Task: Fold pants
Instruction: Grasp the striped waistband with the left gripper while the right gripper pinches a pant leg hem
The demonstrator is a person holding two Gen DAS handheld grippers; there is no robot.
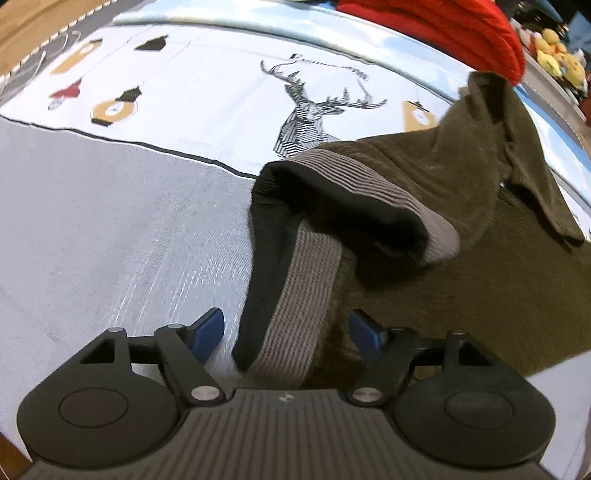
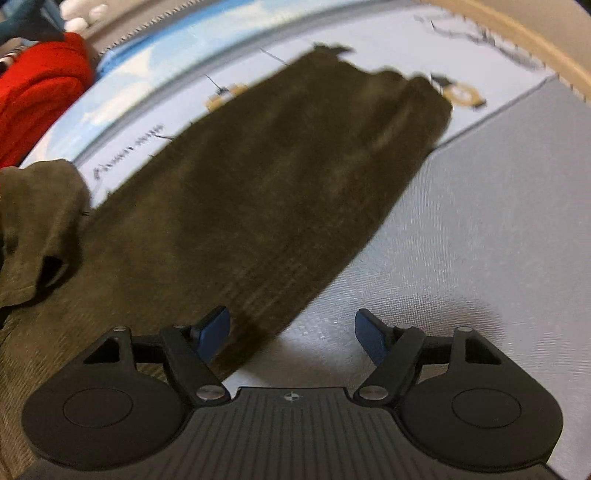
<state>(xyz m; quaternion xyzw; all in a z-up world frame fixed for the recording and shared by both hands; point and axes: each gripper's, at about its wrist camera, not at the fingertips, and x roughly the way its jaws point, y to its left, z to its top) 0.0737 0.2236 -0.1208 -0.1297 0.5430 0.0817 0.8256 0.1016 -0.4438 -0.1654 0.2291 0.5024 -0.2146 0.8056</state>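
Dark olive corduroy pants (image 1: 461, 258) lie spread on a bed cover. Their grey ribbed waistband (image 1: 306, 280), black on the inside, is turned open and runs down toward my left gripper (image 1: 288, 330). That gripper is open and points steeply down, with the waistband's end below the gap and neither blue pad touching it. In the right wrist view a long pant leg (image 2: 277, 166) stretches away to the upper right. My right gripper (image 2: 291, 332) is open over the leg's near edge, its left pad above the cloth, its right pad above the cover. A bunched flap (image 2: 37, 221) lies at the left.
The cover has a grey part (image 1: 110, 221) and a white part with a printed deer (image 1: 306, 118). A red garment (image 1: 443, 26) lies at the far side, with yellow plush toys (image 1: 557, 55) beyond it. A tan strip (image 2: 517, 37) runs along the cover's far right edge.
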